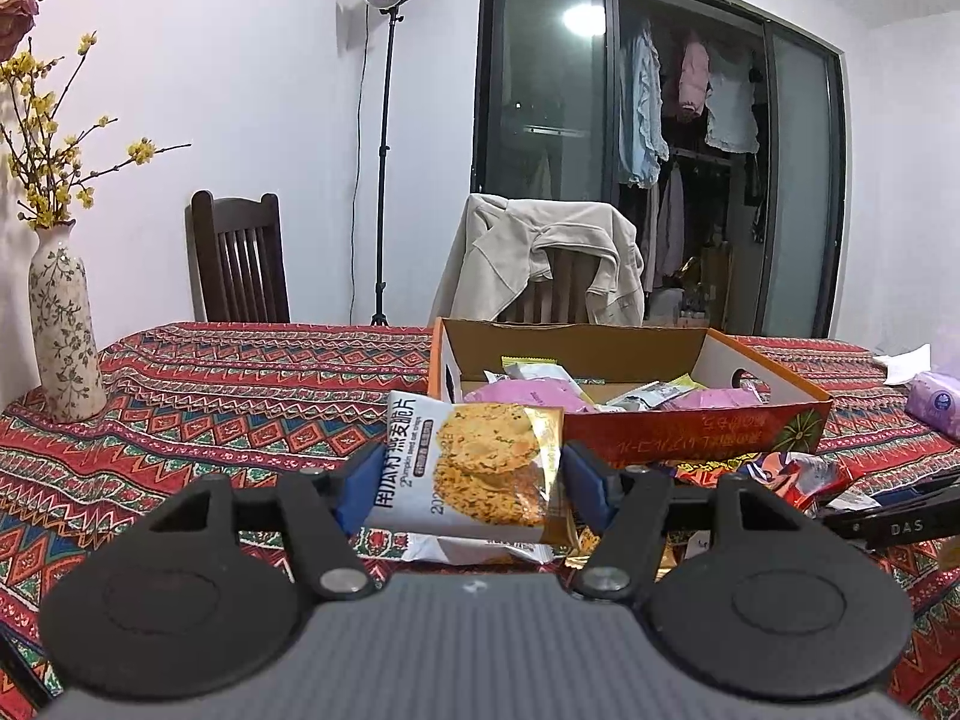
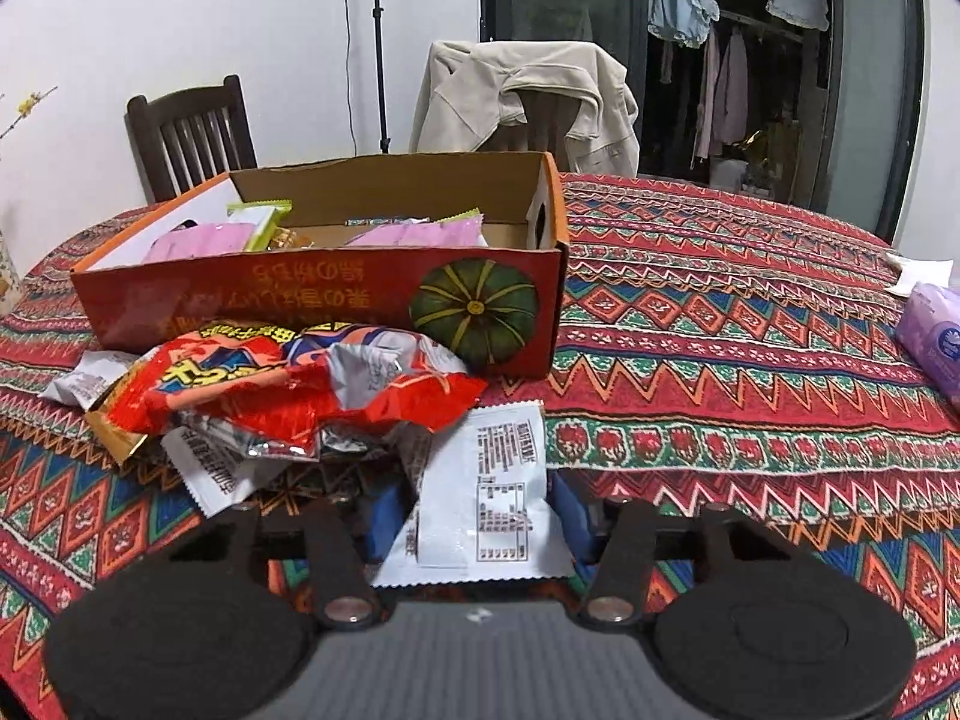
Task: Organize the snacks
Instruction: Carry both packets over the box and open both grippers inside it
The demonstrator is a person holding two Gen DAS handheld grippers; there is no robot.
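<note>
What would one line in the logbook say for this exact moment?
left gripper: shut on oat crisp packet | right gripper: around white packet | cardboard box: partly filled | red bag: on table

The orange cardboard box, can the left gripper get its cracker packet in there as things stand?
Probably yes. The left gripper holds the cracker packet clear of the tablecloth, and the orange box sits just ahead with its top open. Only its low near wall lies between them.
</note>
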